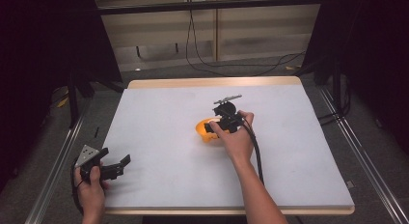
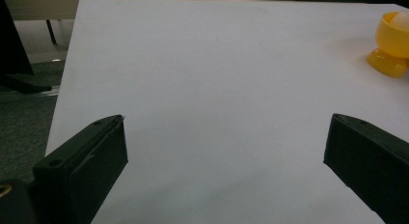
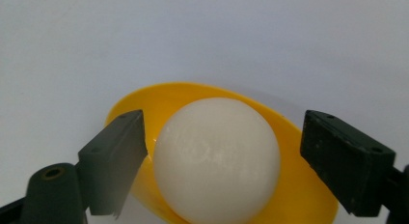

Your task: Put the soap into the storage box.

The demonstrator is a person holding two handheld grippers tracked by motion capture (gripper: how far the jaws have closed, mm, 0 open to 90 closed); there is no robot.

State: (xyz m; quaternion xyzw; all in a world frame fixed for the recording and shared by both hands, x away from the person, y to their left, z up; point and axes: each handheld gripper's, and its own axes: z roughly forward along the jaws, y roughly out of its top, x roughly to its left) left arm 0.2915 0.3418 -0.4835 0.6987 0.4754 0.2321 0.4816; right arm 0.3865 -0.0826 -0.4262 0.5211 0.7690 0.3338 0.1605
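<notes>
Meanwhile, at the near left corner of the white table (image 1: pixel 159 137), the left hand (image 1: pixel 90 185) held the left gripper (image 1: pixel 115 168) low over the edge, a grey plate on its top. Its jaws stood wide apart with nothing between them, and the left gripper view showed bare tabletop (image 2: pixel 217 79) in the gap. Far off to the right in that view stood a yellow cup (image 2: pixel 391 43) on a rounded foot, a pale egg (image 2: pixel 401 21) just showing at its rim.

Near the middle of the table, the right hand (image 1: pixel 236 139) held the right gripper (image 1: pixel 212 127) down over the cup (image 1: pixel 202 130), its cable trailing back along the forearm. In the right gripper view the jaws were apart, one on each side of the white egg (image 3: pixel 217 159), the left jaw very near it and the right one clear of it. The egg sat inside the cup (image 3: pixel 299 185).
</notes>
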